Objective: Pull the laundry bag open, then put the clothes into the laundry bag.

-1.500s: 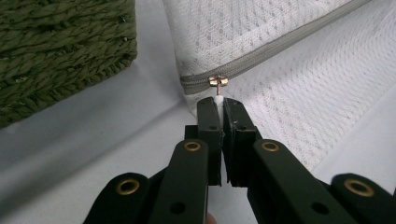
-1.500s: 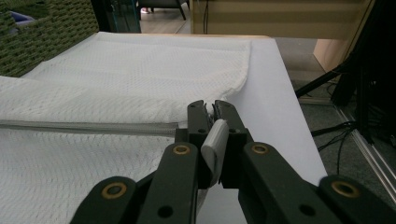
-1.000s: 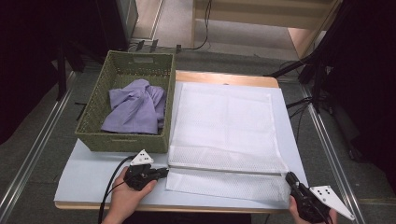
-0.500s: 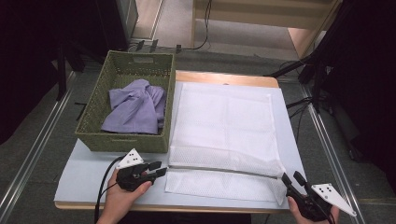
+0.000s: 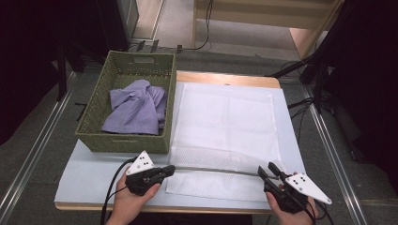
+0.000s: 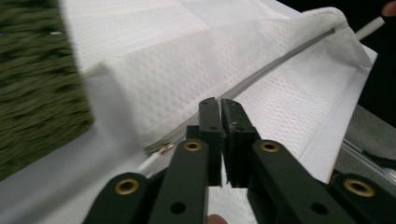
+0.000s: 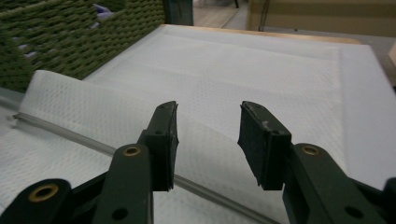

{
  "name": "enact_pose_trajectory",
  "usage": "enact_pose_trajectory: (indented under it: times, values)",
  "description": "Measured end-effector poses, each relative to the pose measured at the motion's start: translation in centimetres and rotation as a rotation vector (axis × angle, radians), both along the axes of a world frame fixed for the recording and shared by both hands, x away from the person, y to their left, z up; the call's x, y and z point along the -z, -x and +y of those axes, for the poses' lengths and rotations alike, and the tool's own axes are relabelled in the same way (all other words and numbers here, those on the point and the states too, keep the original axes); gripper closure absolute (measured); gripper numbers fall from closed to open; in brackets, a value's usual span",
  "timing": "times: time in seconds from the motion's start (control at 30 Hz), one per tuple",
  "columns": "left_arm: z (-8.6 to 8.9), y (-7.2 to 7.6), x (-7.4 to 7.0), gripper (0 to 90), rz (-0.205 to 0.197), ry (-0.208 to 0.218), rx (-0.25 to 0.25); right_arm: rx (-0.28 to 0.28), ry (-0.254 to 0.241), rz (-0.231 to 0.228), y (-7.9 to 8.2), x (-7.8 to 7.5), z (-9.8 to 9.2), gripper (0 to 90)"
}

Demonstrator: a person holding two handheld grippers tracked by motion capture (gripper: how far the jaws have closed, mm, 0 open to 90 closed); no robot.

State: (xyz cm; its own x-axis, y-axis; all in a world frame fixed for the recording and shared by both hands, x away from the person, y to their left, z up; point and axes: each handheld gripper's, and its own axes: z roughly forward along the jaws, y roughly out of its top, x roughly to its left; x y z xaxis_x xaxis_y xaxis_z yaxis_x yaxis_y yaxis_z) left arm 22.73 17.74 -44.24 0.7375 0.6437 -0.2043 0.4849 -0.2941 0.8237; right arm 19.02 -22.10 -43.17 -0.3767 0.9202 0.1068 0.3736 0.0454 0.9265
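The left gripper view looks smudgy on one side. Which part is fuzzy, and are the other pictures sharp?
In the left gripper view the green wicker basket and the near fold of the white mesh laundry bag are smeared by blur, while the black jaws look crisp. The right gripper view is sharp on the jaws, softer toward the far table edge. The high view is evenly lit, with dark surroundings.
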Motion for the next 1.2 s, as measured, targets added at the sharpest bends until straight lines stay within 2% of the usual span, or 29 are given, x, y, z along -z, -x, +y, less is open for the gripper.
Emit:
enact_pose_trajectory:
  times: [0.1, 0.23, 0.3, 0.43, 0.47, 0.53, 0.63, 0.7, 0.8, 1.03, 1.1, 1.2]
  values:
    - [-1.5, 0.1, 0.2, 90.0, 0.017, -0.007, 0.038, -0.059, 0.002, -0.003, -1.0, 0.1, 1.5, 55.7]
    - [-3.9, 0.1, 0.9, 90.0, 0.033, -0.027, 0.099, -0.159, -0.016, 0.093, -3.1, 0.2, 3.7, 54.4]
    - [-5.0, 0.1, 1.5, 90.0, 0.043, -0.04, 0.126, -0.181, -0.002, 0.123, -4.0, 0.3, 4.7, 53.0]
    - [-6.4, 0.2, 2.9, 90.0, 0.066, -0.086, 0.153, -0.205, -0.01, 0.132, -4.9, 1.1, 5.8, 51.8]
    - [-6.5, 0.2, 3.2, 90.0, 0.072, -0.098, 0.161, -0.211, -0.017, 0.135, -4.9, 1.5, 6.0, 51.4]
    - [-6.7, 0.3, 3.8, 90.0, 0.084, -0.118, 0.155, -0.239, 0.015, 0.158, -5.0, 2.2, 6.4, 51.4]
    - [-6.7, 0.2, 3.8, 90.0, 0.089, -0.126, 0.156, -0.255, 0.023, 0.178, -4.8, 2.7, 6.5, 49.6]
    - [-6.6, 0.1, 3.8, 90.0, 0.104, -0.117, 0.157, -0.267, 0.033, 0.189, -4.9, 3.0, 6.7, 47.7]
    - [-6.6, 0.0, 3.9, 90.0, 0.115, -0.106, 0.156, -0.292, 0.073, 0.213, -5.1, 3.5, 7.4, 44.7]
    - [-6.5, -0.1, 4.0, 90.0, 0.128, -0.099, 0.159, -0.298, 0.154, 0.255, -5.5, 4.9, 8.3, 43.5]
    - [-6.5, -0.2, 3.9, 90.0, 0.132, -0.102, 0.157, -0.298, 0.177, 0.268, -5.7, 5.3, 8.5, 45.5]
    - [-6.5, -0.1, 4.0, 90.0, 0.128, -0.099, 0.157, -0.294, 0.195, 0.258, -5.8, 5.5, 8.5, 53.8]
